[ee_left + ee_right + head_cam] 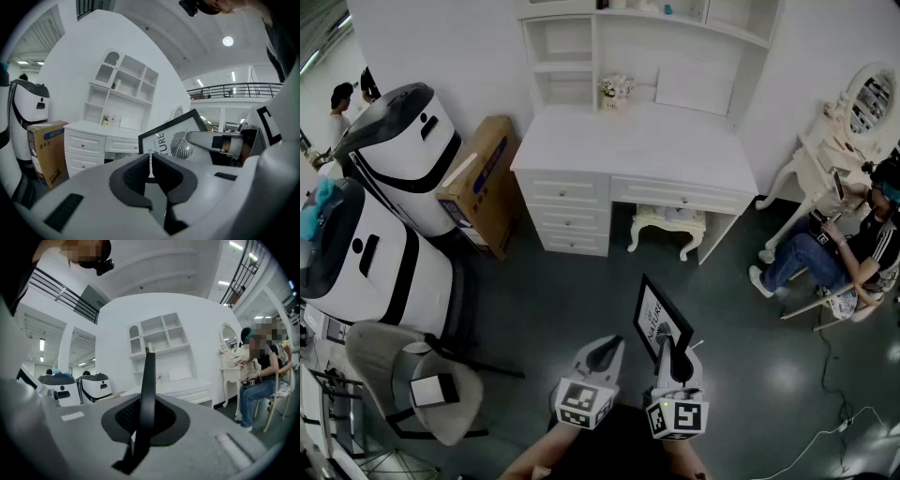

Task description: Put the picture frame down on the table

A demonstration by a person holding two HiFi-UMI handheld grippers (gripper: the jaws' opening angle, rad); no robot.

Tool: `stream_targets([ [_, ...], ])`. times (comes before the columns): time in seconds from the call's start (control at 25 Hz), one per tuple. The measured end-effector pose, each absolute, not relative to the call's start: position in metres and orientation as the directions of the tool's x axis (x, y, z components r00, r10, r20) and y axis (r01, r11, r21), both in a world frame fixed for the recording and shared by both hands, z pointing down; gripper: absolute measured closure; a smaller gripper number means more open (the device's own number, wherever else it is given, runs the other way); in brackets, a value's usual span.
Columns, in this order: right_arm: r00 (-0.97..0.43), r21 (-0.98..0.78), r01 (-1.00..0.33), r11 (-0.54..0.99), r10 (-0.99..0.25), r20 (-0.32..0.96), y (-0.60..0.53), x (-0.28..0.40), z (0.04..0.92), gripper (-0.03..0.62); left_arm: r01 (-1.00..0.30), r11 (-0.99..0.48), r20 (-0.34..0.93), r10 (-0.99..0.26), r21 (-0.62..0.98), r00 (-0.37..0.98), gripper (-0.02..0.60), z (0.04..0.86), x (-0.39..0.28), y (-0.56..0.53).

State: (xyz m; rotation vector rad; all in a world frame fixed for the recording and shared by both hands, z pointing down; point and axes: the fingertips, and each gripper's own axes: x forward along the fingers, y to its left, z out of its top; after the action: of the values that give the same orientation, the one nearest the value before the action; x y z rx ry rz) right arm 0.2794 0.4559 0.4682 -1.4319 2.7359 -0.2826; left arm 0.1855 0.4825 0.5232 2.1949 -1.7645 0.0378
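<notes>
Right claw (667, 350) clamps the picture frame (659, 319).
Its jaws pinch the frame's edge; the left claw (602, 355), at 9 o'clock beside it, is closed, empty.

Our left gripper (602, 355) and right gripper (668, 353) are smooth, pale grey-white shells, broad at the back and tapering toward the jaws. Each carries a cube at its rear, the left cube (583, 404) and the right cube (677, 418), white with black square markers on their faces. In the gripper views the pads (133, 173) are dark grey with a fine ribbed texture, set in a rounded dark hollow in the shell. The left shell shows a dark rectangular slot (64, 212), and the right shell a pale raised strip (229, 444). We wear a dark top (609, 448) and a black camera (104, 266) on our head.
</notes>
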Motion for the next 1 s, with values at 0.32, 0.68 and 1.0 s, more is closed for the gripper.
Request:
stream_targets([
  [0.32,-0.579,-0.155,-0.806,0.572,-0.815,0.007,0.465,0.291,0.457,0.572,-0.96,-0.166,0.216,-0.952,0.227,0.216,0.558,0.517,0.192,0.49],
  [0.68,-0.597,-0.16,-0.794,0.587,-0.802,0.016,0.464,0.299,0.461,0.572,-0.966,-0.129,0.221,-0.959,0.225,0.179,0.558,0.519,0.196,0.495],
  [1.0,-0.614,-0.169,-0.78,0.602,-0.788,0.031,0.47,0.307,0.465,0.572,-0.967,-0.112,0.224,-0.96,0.229,0.165,0.558,0.523,0.206,0.501],
])
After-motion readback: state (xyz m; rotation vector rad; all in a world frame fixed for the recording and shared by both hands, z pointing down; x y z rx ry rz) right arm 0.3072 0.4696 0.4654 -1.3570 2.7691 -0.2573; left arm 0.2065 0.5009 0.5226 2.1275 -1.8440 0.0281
